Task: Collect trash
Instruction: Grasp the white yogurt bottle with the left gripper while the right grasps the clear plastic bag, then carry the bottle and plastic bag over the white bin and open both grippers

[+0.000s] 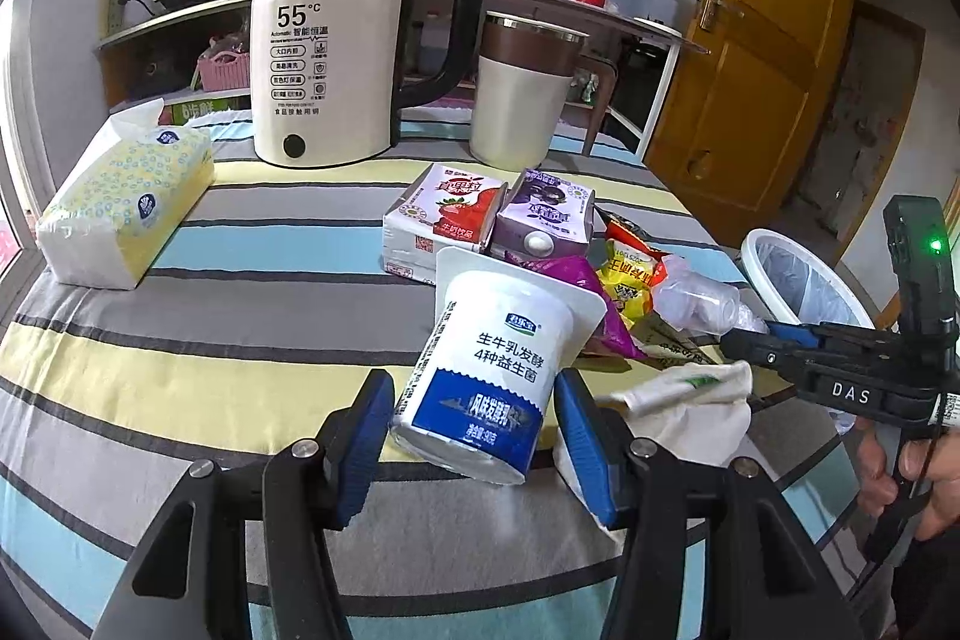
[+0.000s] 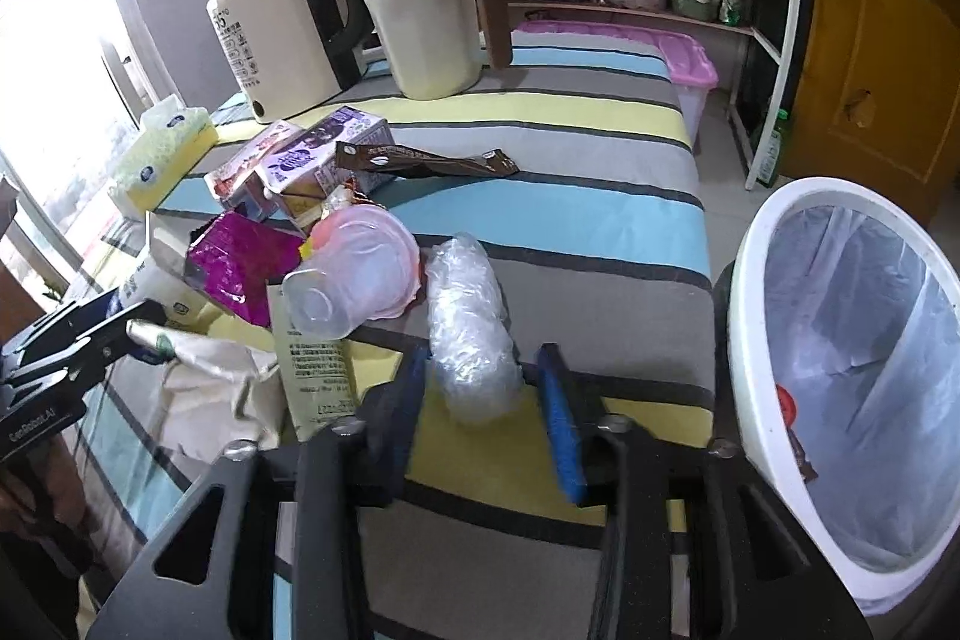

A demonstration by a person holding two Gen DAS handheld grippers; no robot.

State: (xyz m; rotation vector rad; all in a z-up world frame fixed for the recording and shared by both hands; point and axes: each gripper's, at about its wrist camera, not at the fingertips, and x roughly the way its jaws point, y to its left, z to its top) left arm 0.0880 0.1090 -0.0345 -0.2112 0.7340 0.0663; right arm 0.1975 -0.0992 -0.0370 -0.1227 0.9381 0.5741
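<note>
A white and blue yogurt cup (image 1: pixel 480 370) lies tilted on the striped tablecloth. My left gripper (image 1: pixel 474 442) is open around its base, with a gap at each blue pad. A crumpled wad of clear plastic (image 2: pixel 471 328) lies between the fingers of my right gripper (image 2: pixel 486 409), which is open. Its left pad touches the wad and a narrow gap shows at the blurred right pad. More trash is heaped between them: a purple wrapper (image 2: pixel 240 262), a clear plastic cup (image 2: pixel 348 274), yellow snack packets (image 1: pixel 627 274), two drink cartons (image 1: pixel 492 214) and a crumpled paper tissue (image 1: pixel 690 400).
A white bin (image 2: pixel 750 340) with a clear liner stands off the table's right edge. An electric kettle (image 1: pixel 324 58), a brown-and-cream mug (image 1: pixel 522 94) and a tissue pack (image 1: pixel 120 202) stand at the back and left. A brown sachet (image 2: pixel 420 160) lies mid-table.
</note>
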